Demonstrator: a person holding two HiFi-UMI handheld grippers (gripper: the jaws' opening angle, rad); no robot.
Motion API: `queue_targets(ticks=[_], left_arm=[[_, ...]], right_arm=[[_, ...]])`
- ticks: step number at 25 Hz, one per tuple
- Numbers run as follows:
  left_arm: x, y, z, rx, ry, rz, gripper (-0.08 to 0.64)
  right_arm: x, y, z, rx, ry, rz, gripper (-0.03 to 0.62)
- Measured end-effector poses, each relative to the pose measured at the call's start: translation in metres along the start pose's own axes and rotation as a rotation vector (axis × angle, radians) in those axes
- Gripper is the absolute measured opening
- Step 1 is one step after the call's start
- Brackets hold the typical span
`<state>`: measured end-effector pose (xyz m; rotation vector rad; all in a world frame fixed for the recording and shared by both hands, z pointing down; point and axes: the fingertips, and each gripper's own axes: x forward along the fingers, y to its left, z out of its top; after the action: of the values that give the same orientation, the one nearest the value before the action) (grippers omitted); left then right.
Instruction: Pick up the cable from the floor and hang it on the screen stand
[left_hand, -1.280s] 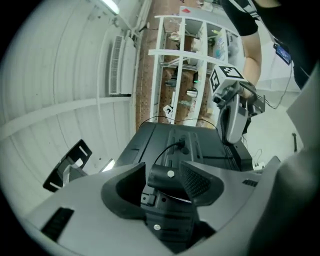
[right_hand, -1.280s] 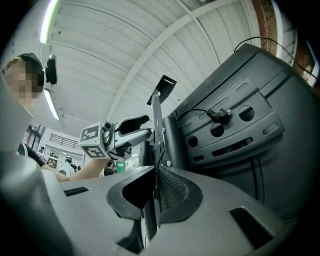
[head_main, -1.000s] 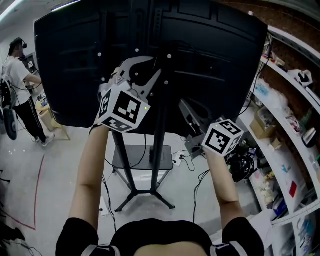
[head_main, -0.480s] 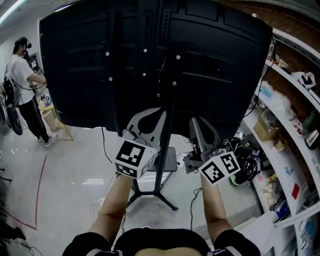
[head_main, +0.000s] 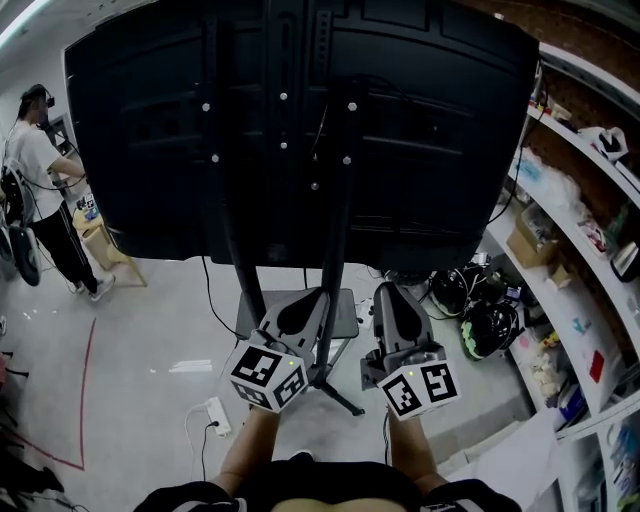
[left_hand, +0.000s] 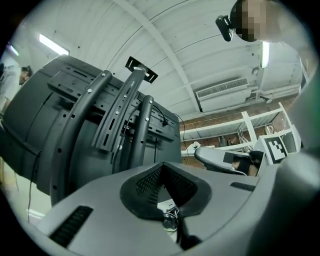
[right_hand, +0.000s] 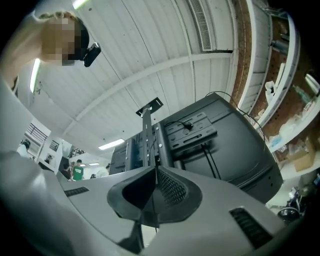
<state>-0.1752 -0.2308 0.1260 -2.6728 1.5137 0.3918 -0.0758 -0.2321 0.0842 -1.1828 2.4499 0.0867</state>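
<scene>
The thin black cable (right_hand: 186, 125) lies on the mounting bracket at the back of the screen (head_main: 140, 150), near its top edge, beside the upright of the screen stand (head_main: 338, 250). Well below it, under the screen's bottom edge, the left gripper (head_main: 303, 308) and the right gripper (head_main: 393, 303) are each clenched on nothing, one on either side of the stand's post.

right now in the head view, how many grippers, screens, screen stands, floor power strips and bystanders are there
grippers: 2, the left gripper and the right gripper
screen: 1
screen stand: 1
white power strip: 1
bystander: 1
total: 6
</scene>
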Motion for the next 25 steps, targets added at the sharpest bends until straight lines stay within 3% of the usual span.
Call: queue_targets(ticks=[4, 11, 25], left_arm=[[-0.01, 0.003, -0.008, 0.007, 0.012, 0.013, 0.008], [-0.017, 0.003, -0.014, 0.017, 0.018, 0.024, 0.008], [-0.034, 0.005, -0.016, 0.058, 0.045, 0.048, 0.008]], right_arm=[[-0.006, 0.008, -0.01, -0.055, 0.025, -0.013, 0.035], [-0.016, 0.002, -0.016, -0.049, 0.048, -0.034, 0.032], [-0.017, 0.019, -0.016, -0.016, 0.036, 0.013, 0.023]])
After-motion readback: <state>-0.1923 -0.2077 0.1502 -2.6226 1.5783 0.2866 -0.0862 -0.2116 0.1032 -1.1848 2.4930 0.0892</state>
